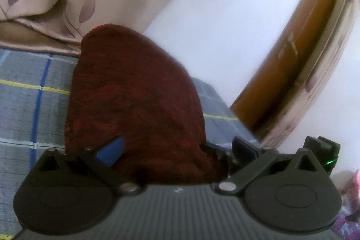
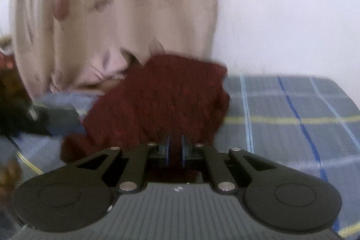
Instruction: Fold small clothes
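A dark red knitted garment (image 1: 135,93) stands bunched up over the grey plaid bedspread (image 1: 27,87) in the left wrist view. My left gripper (image 1: 178,150) is open wide, its blue pad (image 1: 112,152) at the cloth's left side and the other finger at its right; the garment's lower part lies between them. In the right wrist view the same red garment (image 2: 162,100) is lifted in a heap above the bedspread (image 2: 292,105). My right gripper (image 2: 175,150) is shut on its near edge, with red cloth pinched between the two blue pads.
A beige curtain (image 2: 108,15) with a leaf print hangs behind the bed and bunches on it. White wall (image 2: 281,15) lies beyond, and a brown wooden door frame (image 1: 303,48) stands to the right. A blurred dark and blue shape (image 2: 60,120) sits left of the garment.
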`<state>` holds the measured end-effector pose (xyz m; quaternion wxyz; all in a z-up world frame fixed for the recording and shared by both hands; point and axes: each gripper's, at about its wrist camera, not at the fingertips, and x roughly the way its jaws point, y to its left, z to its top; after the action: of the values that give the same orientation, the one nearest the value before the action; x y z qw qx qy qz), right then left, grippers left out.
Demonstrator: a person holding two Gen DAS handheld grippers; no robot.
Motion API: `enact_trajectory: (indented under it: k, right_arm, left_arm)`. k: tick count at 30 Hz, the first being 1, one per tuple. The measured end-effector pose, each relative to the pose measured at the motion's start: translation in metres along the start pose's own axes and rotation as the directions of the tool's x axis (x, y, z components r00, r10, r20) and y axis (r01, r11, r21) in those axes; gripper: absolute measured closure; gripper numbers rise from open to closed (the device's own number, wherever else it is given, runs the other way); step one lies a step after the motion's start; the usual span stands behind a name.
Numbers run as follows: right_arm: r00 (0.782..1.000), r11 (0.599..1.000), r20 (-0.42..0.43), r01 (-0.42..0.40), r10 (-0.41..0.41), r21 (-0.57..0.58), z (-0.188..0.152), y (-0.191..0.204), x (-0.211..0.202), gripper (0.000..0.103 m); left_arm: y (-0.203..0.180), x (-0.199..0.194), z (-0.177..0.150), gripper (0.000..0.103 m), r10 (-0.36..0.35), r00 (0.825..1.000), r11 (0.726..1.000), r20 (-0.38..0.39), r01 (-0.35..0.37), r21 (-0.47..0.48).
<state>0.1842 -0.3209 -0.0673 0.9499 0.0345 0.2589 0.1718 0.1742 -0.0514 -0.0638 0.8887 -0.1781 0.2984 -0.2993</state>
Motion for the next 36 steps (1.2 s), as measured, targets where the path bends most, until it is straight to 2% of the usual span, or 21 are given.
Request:
enact_trajectory:
  k: [5,11,13,15,17,22,26,30,32,36]
  right_arm:
    - [0.999,0.998,-0.009,0.047,-0.047,0.030,-0.010,-0.002,0.010,0.098]
    - [0.999,0.998,-0.018,0.039,-0.038,0.048,-0.008,-0.002,0.010,0.096]
    - [1.000,0.996,-0.020,0.025,-0.024,0.091,-0.003,-0.005,0.003,0.087]
    - [1.000,0.993,0.010,0.019,-0.020,0.116,0.002,-0.007,-0.008,0.051]
    - [0.999,0.988,0.051,-0.003,-0.005,0.152,0.007,-0.011,-0.023,0.038]
    - [0.998,0.974,0.053,-0.034,0.023,0.225,0.022,-0.034,-0.033,0.035]
    - [0.998,0.946,0.044,-0.056,0.044,0.319,0.030,-0.054,-0.030,0.033]
    - [0.995,0.917,0.027,-0.098,0.095,0.387,0.034,-0.065,-0.018,0.025]
    - [0.995,0.908,0.021,-0.102,0.102,0.407,0.035,-0.067,-0.012,0.024]
    - [0.993,0.892,0.007,-0.112,0.121,0.437,0.036,-0.071,0.000,0.022]
  left_arm:
    - [-0.017,-0.008,0.001,0.000,0.081,0.996,0.993,-0.028,-0.078,0.085]
    - [-0.035,-0.013,0.003,0.000,0.166,0.986,0.965,-0.017,-0.159,0.209]
    - [-0.038,-0.014,0.003,0.000,0.188,0.982,0.956,-0.014,-0.180,0.233]
    - [-0.038,-0.012,0.005,0.000,0.194,0.981,0.952,-0.016,-0.184,0.245]
    - [-0.038,-0.012,0.006,0.000,0.209,0.978,0.947,-0.010,-0.200,0.253]
    - [-0.035,-0.012,0.012,0.000,0.240,0.971,0.935,-0.007,-0.229,0.273]
    - [-0.031,-0.013,0.015,0.000,0.251,0.968,0.928,0.000,-0.240,0.285]
    - [-0.025,-0.015,0.023,0.000,0.253,0.967,0.928,0.006,-0.245,0.282]
    - [-0.014,-0.020,0.030,0.000,0.235,0.972,0.942,0.012,-0.231,0.245]
    - [0.022,-0.022,0.044,0.000,0.144,0.989,0.982,-0.016,-0.141,0.123]
